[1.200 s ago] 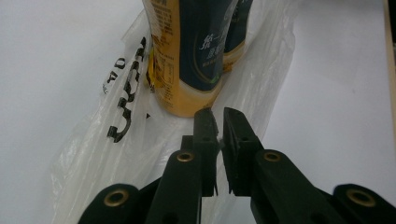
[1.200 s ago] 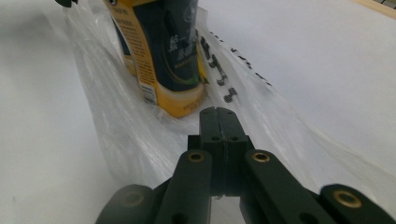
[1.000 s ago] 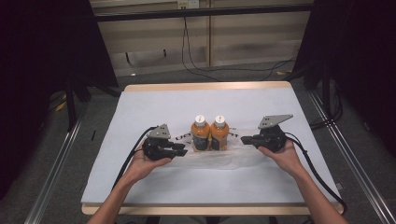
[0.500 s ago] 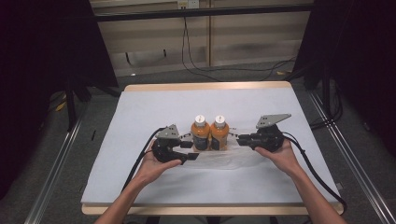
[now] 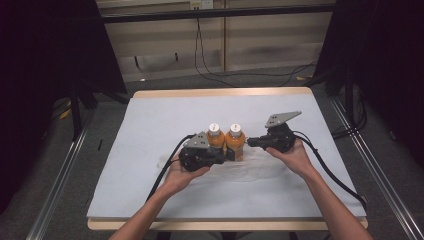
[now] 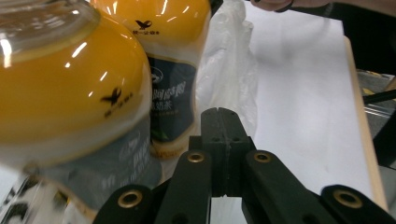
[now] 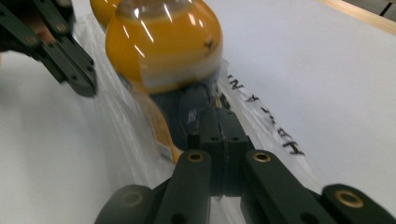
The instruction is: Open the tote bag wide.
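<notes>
In the left gripper view, the left gripper has its two black jaws pressed together, and I cannot tell if any plastic is caught between them. Just beside the jaws stands the nearer orange bottle, so close that its top is cut off and its label is blurred. Behind it the second bottle shows a dark label with white characters, too small to read. A thin clear plastic bag rises behind the jaws.

In the right gripper view, the right gripper is also clenched, at the bag's edge; whether it pinches the film is hard to make out. Black printed letters on the film are visible here.

From the high view, both bottles stand upright, touching, with white caps, near the middle of the white table, between the two grippers.
</notes>
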Tool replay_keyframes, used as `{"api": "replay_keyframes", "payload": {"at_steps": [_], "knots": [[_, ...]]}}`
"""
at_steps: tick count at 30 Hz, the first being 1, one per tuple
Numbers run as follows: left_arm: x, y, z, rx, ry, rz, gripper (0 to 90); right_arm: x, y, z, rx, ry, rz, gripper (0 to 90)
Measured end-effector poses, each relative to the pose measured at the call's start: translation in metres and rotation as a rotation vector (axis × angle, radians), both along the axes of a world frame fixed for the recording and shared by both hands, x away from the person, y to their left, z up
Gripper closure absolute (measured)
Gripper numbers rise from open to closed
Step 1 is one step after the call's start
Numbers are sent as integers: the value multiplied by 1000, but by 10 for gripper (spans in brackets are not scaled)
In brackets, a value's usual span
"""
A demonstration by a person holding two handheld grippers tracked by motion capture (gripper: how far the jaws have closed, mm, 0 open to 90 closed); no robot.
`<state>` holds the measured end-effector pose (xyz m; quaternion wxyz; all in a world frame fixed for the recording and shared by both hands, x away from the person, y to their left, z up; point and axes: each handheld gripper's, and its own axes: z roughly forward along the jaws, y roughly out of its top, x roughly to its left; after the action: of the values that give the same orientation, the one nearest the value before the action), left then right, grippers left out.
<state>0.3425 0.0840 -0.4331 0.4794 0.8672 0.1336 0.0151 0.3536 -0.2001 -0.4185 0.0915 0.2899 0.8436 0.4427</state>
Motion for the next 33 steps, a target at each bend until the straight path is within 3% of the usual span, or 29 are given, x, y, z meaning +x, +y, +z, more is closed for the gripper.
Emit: {"api": "replay_keyframes", "payload": {"at_steps": [4, 5, 6, 13, 17, 22, 23, 33], "knots": [[4, -5, -4, 19, 3, 28, 900, 15, 6, 2, -5, 25, -4, 900], [4, -6, -8, 5, 11, 27, 900, 18, 7, 0, 6, 34, -7, 900], [3, -8, -10, 27, 1, 33, 900, 20, 8, -4, 15, 41, -5, 900], [3, -8, -19, 49, 7, 43, 900, 30, 18, -26, -7, 90, 3, 900], [3, -10, -24, 95, -14, 48, 900, 34, 21, -34, -29, 113, 3, 900], [4, -13, -31, 107, -15, 49, 900, 36, 21, -39, -23, 132, 0, 900], [3, -13, -31, 131, -31, 54, 900, 36, 21, -39, -25, 129, -2, 900], [0, -16, -40, 149, -78, 47, 900, 42, 23, -49, -12, 144, -9, 900]]}}
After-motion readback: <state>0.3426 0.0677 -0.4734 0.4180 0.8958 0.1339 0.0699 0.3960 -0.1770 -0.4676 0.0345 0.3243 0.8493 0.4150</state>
